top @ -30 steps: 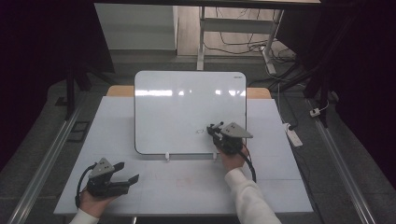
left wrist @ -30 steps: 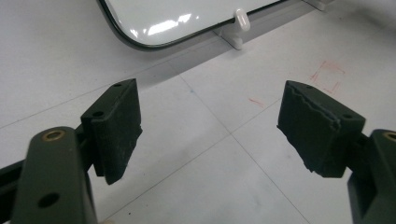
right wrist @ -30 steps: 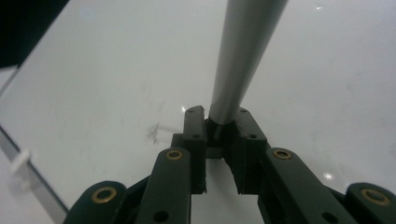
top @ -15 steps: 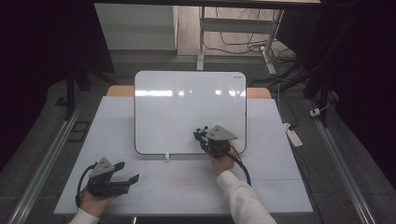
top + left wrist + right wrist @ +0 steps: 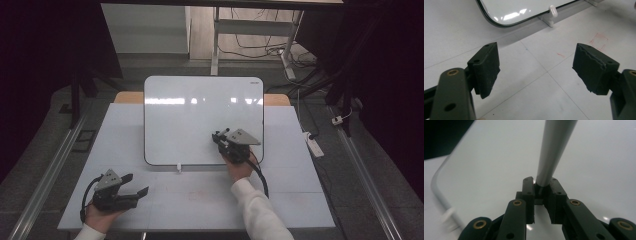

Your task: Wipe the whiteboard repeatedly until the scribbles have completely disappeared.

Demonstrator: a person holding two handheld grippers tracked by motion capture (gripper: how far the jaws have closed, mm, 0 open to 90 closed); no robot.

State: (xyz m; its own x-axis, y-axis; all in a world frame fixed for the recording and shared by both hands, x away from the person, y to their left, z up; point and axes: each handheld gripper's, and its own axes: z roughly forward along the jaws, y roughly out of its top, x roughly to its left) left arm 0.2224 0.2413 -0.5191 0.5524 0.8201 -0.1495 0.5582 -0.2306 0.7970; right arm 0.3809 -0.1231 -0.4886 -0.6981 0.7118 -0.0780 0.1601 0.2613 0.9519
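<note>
On the white table (image 5: 300,200), the right gripper (image 5: 541,187) clenches a marker (image 5: 554,147) over the whiteboard (image 5: 200,110); at seven o'clock, the left gripper (image 5: 536,70) gapes, released.

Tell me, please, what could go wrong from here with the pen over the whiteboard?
The right gripper pinches the grey pen only at its end, so it might pivot or slip when pressed. The whiteboard appears unclamped on the table; the open left gripper sits away, so it may slide.

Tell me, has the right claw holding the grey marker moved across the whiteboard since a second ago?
Yes. The right claw slid leftward over the glossy white rectangular whiteboard, away from its right edge, grey marker clamped.
</note>
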